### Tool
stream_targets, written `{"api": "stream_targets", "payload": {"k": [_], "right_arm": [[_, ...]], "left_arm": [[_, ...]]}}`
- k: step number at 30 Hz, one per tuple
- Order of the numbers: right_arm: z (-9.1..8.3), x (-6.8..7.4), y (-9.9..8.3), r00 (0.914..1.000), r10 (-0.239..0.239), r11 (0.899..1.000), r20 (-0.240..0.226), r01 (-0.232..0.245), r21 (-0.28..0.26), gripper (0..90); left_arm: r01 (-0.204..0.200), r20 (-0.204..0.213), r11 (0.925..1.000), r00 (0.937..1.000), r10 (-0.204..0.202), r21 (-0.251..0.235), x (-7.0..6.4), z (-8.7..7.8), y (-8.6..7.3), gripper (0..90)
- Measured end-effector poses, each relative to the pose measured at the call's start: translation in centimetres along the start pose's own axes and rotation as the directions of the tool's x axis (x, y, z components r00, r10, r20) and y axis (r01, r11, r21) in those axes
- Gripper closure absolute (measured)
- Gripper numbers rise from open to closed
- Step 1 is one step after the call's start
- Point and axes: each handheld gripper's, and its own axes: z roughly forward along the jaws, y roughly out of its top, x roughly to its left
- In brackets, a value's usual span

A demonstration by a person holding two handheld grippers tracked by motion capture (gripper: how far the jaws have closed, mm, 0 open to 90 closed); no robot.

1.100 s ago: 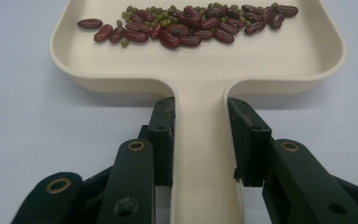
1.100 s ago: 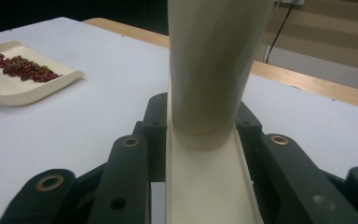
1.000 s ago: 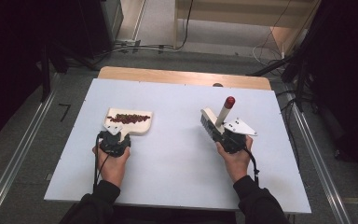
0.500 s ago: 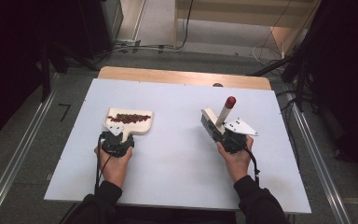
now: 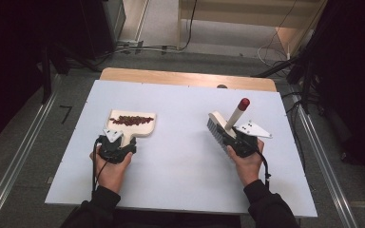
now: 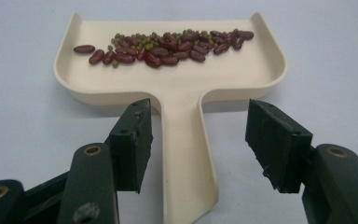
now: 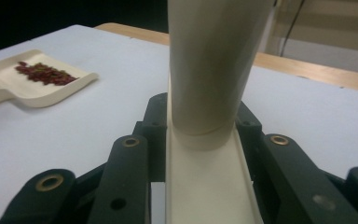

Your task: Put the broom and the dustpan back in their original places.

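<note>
I count one cream plastic dustpan [image 5: 134, 124] and one cream hand brush with a red-tipped handle [image 5: 227, 124]. Its red beans [image 6: 168, 46] are too many to count.

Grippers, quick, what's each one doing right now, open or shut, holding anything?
Left gripper: open, jaws either side of the dustpan handle, not clamped.
Right gripper: shut on the brush.

Bench: you work at a pale blue-white bench [image 5: 180, 180] with a wooden strip [image 5: 185, 78] along its far edge.
Floor: grey floor [image 5: 24, 156], metal rails [image 5: 323, 156] flanking you on both sides.
Cables: black cables [image 5: 157, 47] trail beyond the bench.
Surroundings: dark drapes [image 5: 9, 57] hang at either side.
Light: even, overhead.
</note>
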Motion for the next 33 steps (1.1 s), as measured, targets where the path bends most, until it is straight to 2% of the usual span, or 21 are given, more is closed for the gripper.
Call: {"api": "stream_targets", "payload": {"k": [5,10,14,23,24,27,33], "right_arm": [[-0.7,-0.4,-0.3,0.9989,0.011,1.000,-0.045,-0.010,0.019,64.2],[-1.4,-1.0,-0.5,0.9955,0.032,0.999,-0.089,-0.029,0.034,64.2],[-1.8,-1.7,-0.8,0.9900,0.072,0.996,-0.121,-0.066,0.053,64.2],[-1.8,-2.3,-1.1,0.9704,0.129,0.989,-0.205,-0.110,0.103,64.2],[-1.7,-2.5,-1.1,0.9641,0.143,0.986,-0.224,-0.119,0.117,64.1],[-1.5,-2.7,-1.3,0.9625,0.150,0.982,-0.226,-0.118,0.150,64.1],[-1.1,-3.5,-1.6,0.9701,0.162,0.978,-0.181,-0.133,0.161,62.9]], "left_arm": [[0.004,0.022,0.9997,0.9998,-0.004,-0.022,0.6,-0.8,0.2,42.1],[0.015,0.017,0.9992,0.9998,-0.015,-0.037,1.4,-1.2,0.4,42.1],[0.024,0.008,0.9982,0.9997,-0.024,-0.055,2.0,-1.5,0.6,41.8],[0.044,-0.002,0.9969,0.9990,-0.044,-0.066,3.3,-1.6,0.6,41.7],[0.043,-0.003,0.9968,0.9990,-0.044,-0.067,3.4,-1.6,0.6,41.7],[0.048,-0.004,0.9968,0.9988,-0.049,-0.064,3.5,-1.5,0.5,41.7],[0.050,-0.002,0.9967,0.9987,-0.050,-0.065,3.6,-1.4,0.5,41.7]]}}
